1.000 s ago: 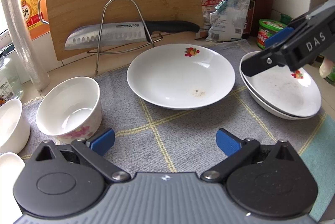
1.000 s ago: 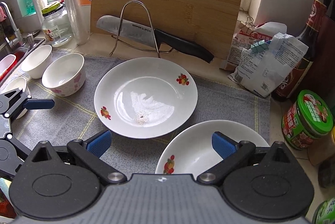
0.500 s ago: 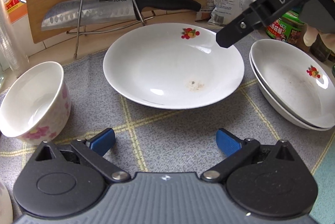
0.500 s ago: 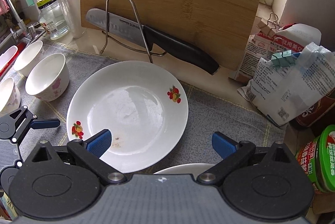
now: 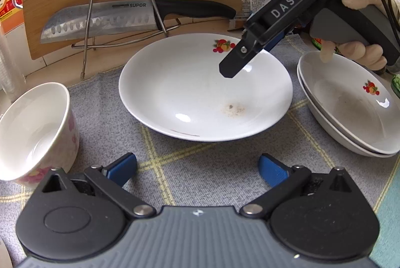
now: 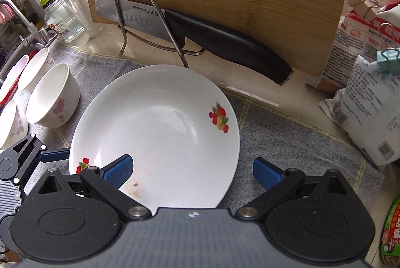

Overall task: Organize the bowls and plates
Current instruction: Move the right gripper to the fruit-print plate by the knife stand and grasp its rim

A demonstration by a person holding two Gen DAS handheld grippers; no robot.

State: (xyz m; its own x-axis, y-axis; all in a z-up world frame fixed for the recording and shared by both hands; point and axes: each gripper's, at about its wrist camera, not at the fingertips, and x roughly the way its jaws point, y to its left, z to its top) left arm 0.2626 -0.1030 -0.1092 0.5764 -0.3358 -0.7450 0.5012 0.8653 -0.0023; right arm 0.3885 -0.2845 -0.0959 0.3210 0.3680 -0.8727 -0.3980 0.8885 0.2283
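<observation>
The plate [image 6: 160, 132] lies flat on the mat [image 5: 200, 168], mid-worktop. The right tongs [image 6: 192, 171] hang released over its right rim; the left tongs [image 5: 197, 168] wait released at its near edge. Straddle the rim with one pad inside and one outside, clench, then lift level onto the stack [image 5: 350, 107]. Count: three plates, two already stacked; four bowls [image 6: 52, 97] visible at left.
</observation>
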